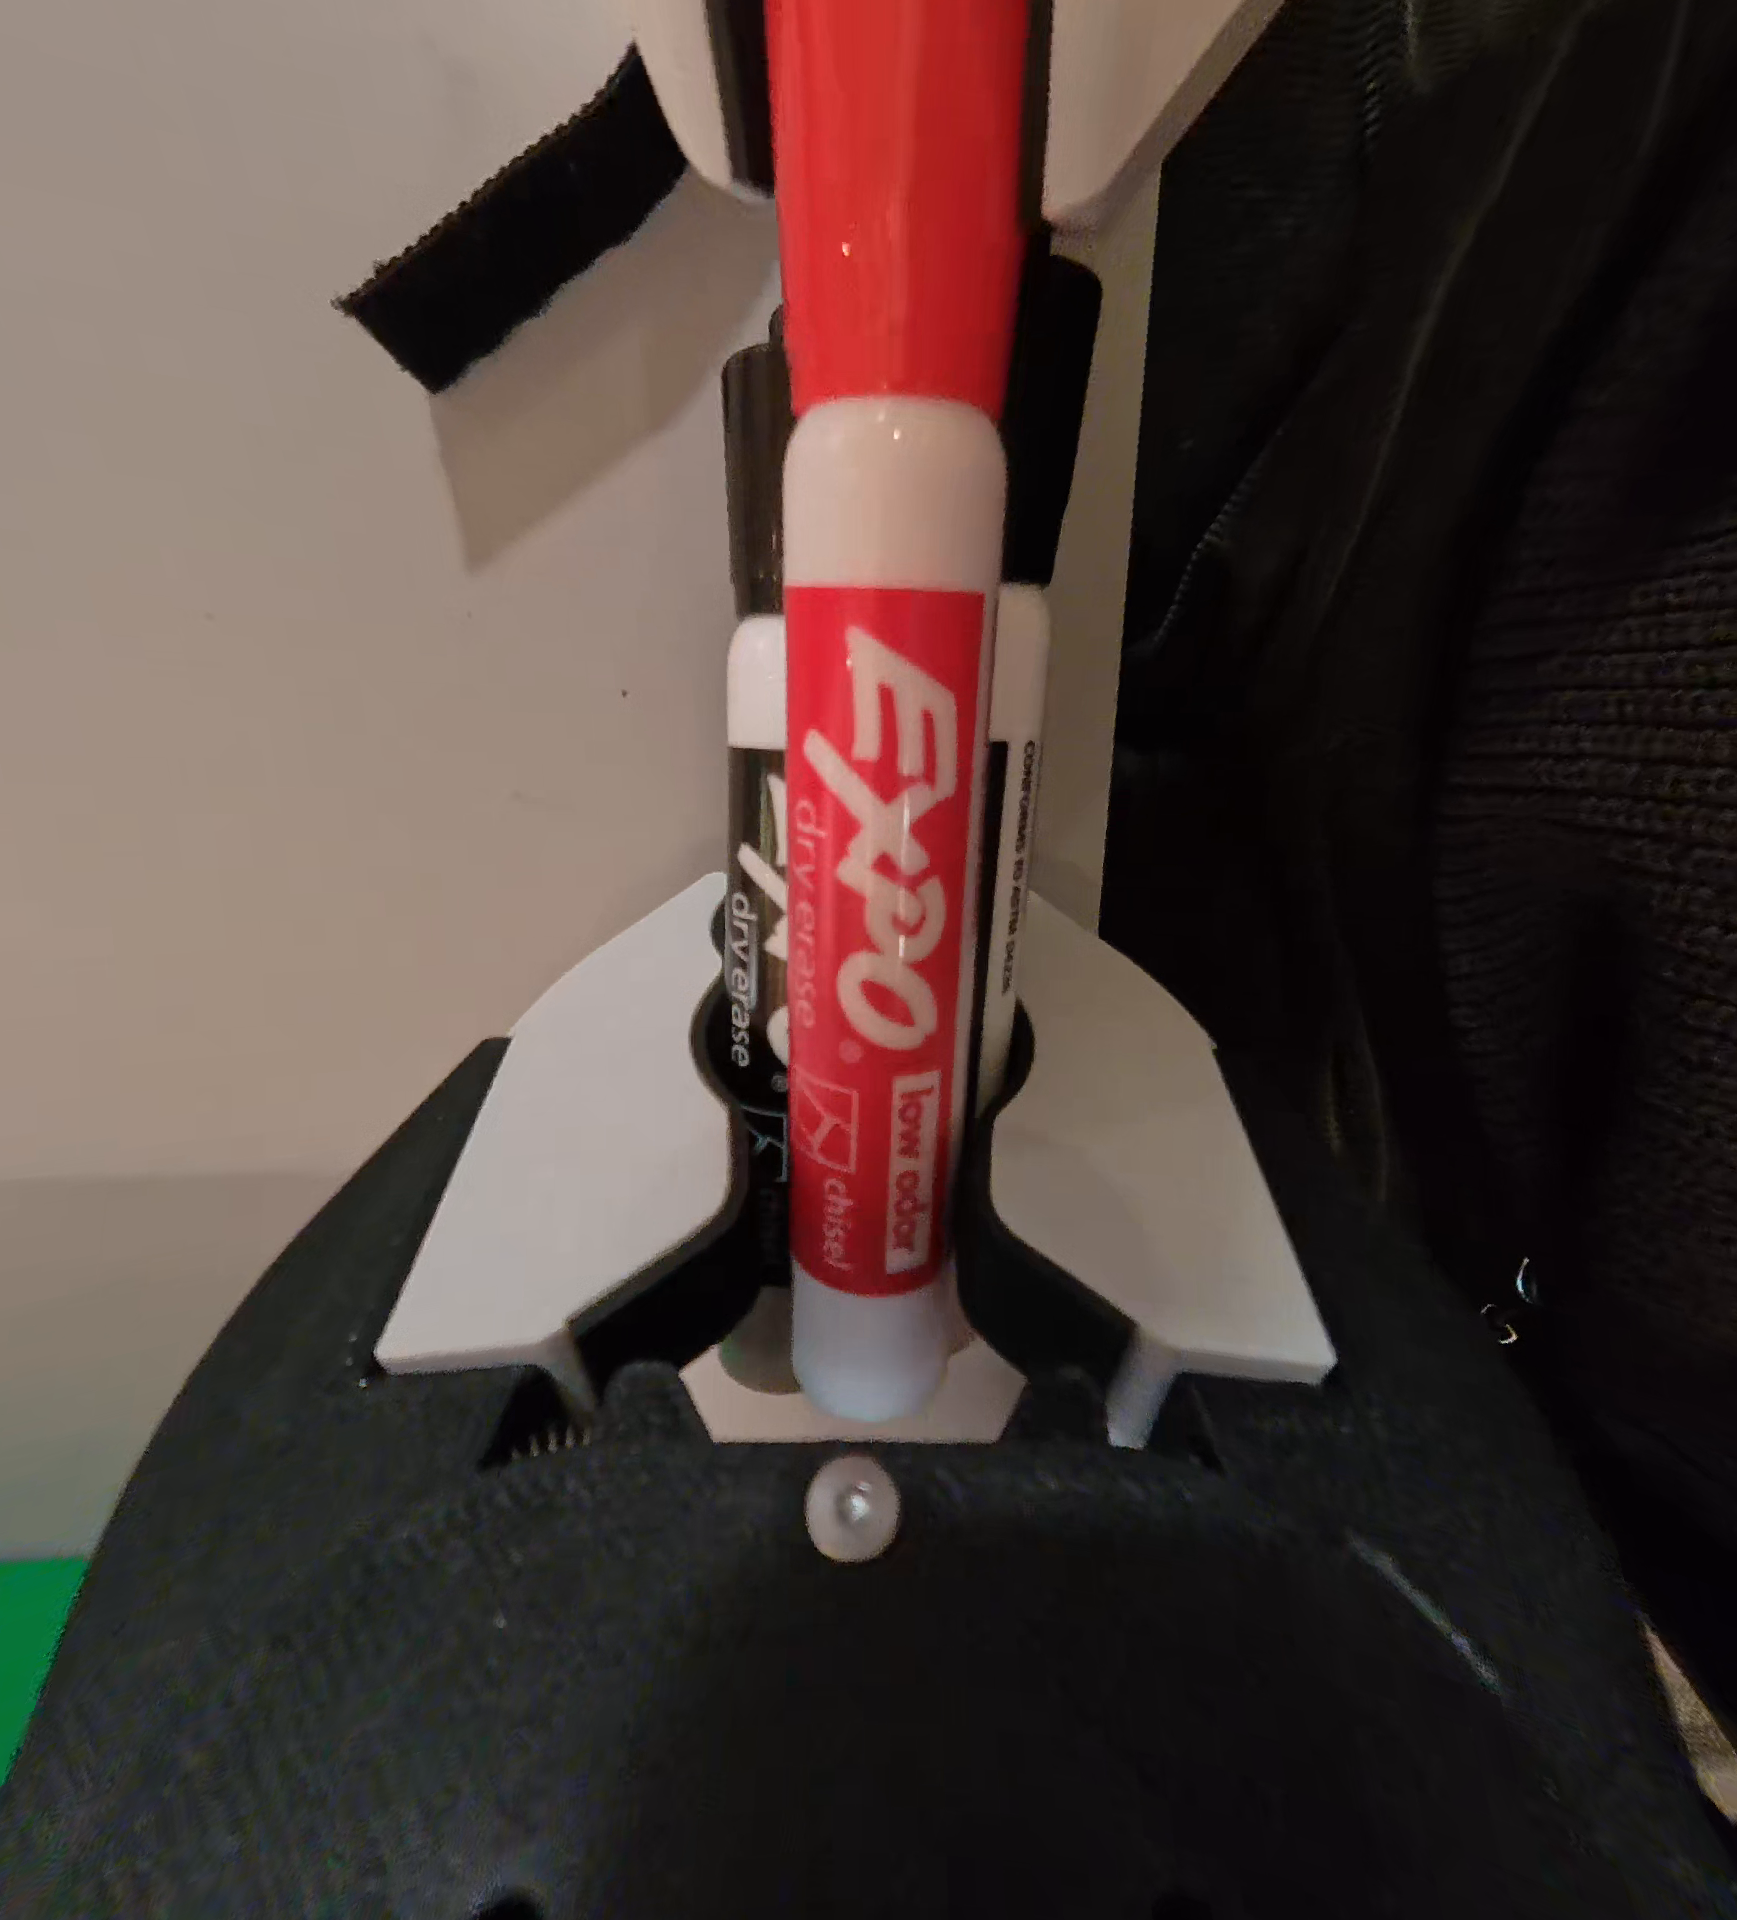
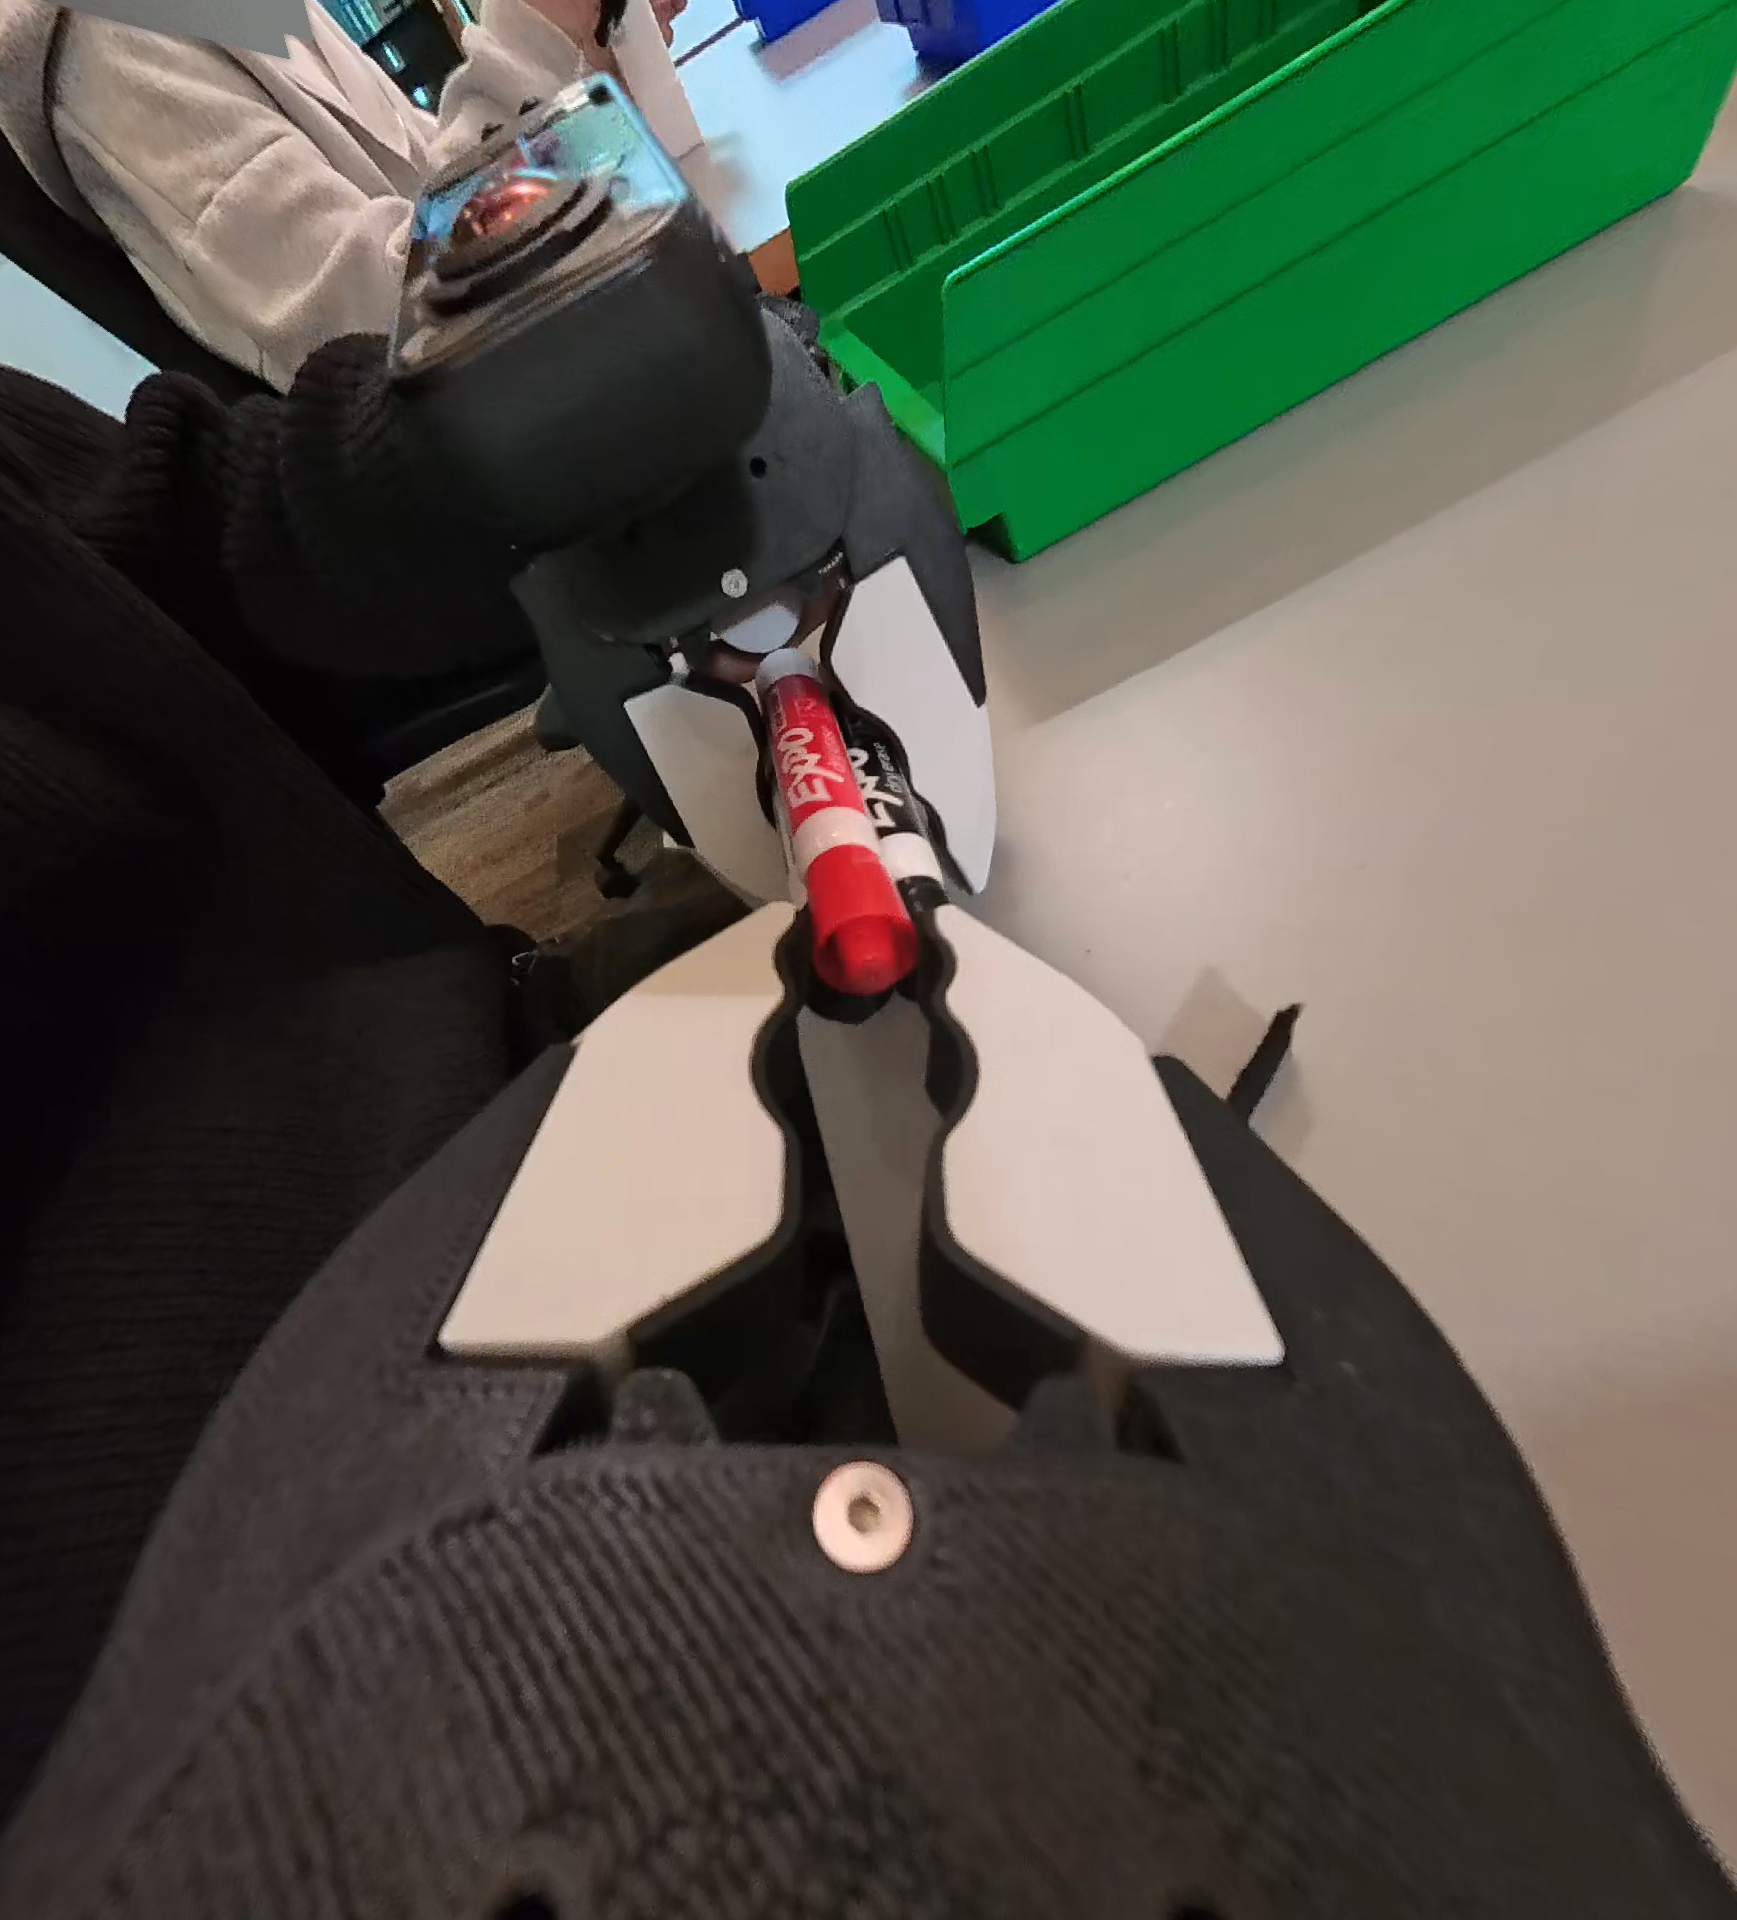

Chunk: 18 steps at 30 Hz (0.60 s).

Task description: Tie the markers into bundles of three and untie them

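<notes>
My left gripper point(image 1: 895, 904) is shut on a bundle of dry-erase markers that lie along its fingers. A red marker point(image 1: 885, 935) lies in front. A black marker point(image 1: 750, 831) lies behind it on the left, and another barrel with a black cap point(image 1: 1025, 790) on the right. My right gripper point(image 2: 864, 961) faces the left gripper point(image 2: 874, 873) tip to tip and is shut on the red marker's cap point(image 2: 859, 925). A black marker point(image 2: 895, 800) shows beside the red marker point(image 2: 807, 769). In the left wrist view the right gripper's white fingers point(image 1: 1082, 104) clamp the red cap point(image 1: 895, 260) at the top.
Green plastic bins point(image 2: 1259, 312) stand on the grey table point(image 2: 1466, 935) at the back right. A black strap point(image 2: 1259, 1049) lies on the table close to the grippers. A dark knit sleeve point(image 1: 1570, 727) fills the right. A person in a light fleece point(image 2: 220, 187) sits beyond.
</notes>
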Each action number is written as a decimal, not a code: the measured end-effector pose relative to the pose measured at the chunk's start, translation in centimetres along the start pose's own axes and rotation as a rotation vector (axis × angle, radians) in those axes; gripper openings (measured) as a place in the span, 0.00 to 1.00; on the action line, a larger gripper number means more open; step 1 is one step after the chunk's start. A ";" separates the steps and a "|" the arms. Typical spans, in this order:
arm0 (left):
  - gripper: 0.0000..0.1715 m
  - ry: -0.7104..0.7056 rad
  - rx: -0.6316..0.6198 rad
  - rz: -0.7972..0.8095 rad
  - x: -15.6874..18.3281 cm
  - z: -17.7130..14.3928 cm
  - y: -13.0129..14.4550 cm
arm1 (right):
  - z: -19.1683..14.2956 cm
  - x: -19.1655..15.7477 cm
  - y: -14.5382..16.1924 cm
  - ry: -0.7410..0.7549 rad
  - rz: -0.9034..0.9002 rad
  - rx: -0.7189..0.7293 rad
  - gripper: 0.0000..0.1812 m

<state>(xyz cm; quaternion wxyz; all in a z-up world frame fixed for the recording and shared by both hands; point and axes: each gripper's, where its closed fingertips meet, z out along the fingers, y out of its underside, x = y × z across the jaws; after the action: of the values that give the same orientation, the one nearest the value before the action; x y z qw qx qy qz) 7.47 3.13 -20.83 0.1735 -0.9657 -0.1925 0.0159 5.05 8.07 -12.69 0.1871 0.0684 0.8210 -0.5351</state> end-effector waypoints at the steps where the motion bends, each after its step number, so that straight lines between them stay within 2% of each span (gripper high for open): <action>1: 0.27 0.000 0.002 -0.006 0.0 0.0 0.0 | 0.0 0.1 -0.1 0.006 0.007 0.004 0.12; 12: 0.27 -0.001 -0.012 0.004 0.6 -0.1 -0.2 | 0.7 -0.2 0.3 0.015 -0.035 -0.029 0.14; 18: 0.27 -0.012 -0.013 0.011 0.7 0.0 -0.5 | 0.2 0.3 0.1 0.023 -0.015 -0.005 0.12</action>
<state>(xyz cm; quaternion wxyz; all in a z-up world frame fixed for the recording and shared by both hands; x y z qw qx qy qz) 7.93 3.78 -20.60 0.1661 -0.9677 -0.1883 0.0214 4.84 7.88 -12.95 0.1739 0.0676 0.8250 -0.5334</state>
